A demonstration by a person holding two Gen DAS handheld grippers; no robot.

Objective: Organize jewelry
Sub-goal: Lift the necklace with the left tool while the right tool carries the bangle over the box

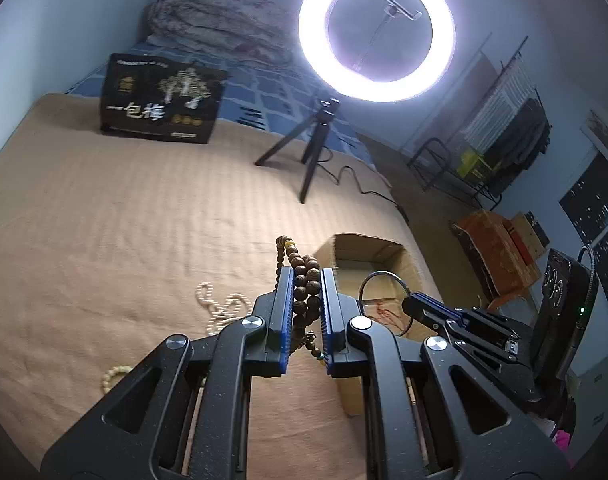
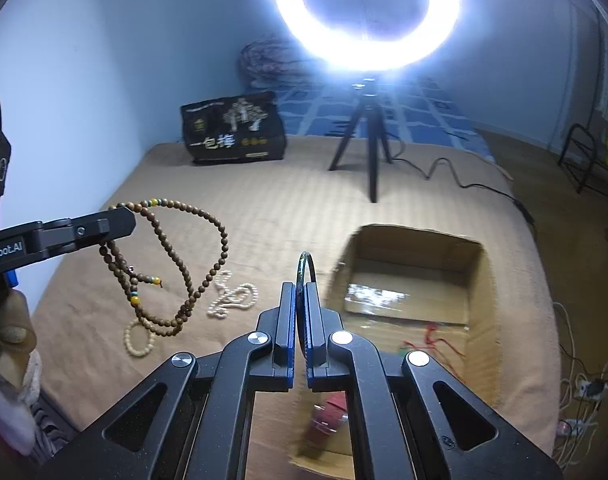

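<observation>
On the bed (image 2: 263, 216), the cardboard box (image 2: 480, 280) sits to the right, open at the top; the pearl necklace (image 2: 233, 296) lies to its left, with a small bead bracelet (image 2: 137, 340) further left and nearer; behind them the tripod (image 2: 368, 148) stands, the printed bag (image 2: 233, 130) left of it; the folded quilt (image 1: 215, 20) lies behind the bag.

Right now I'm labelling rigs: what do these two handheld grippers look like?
Both are matte black linkage frames with silver pivot bolts and flat fingers lined with ribbed blue pads: left gripper, right gripper. White lettering ending "Robot.AI" marks the left gripper's side.
</observation>
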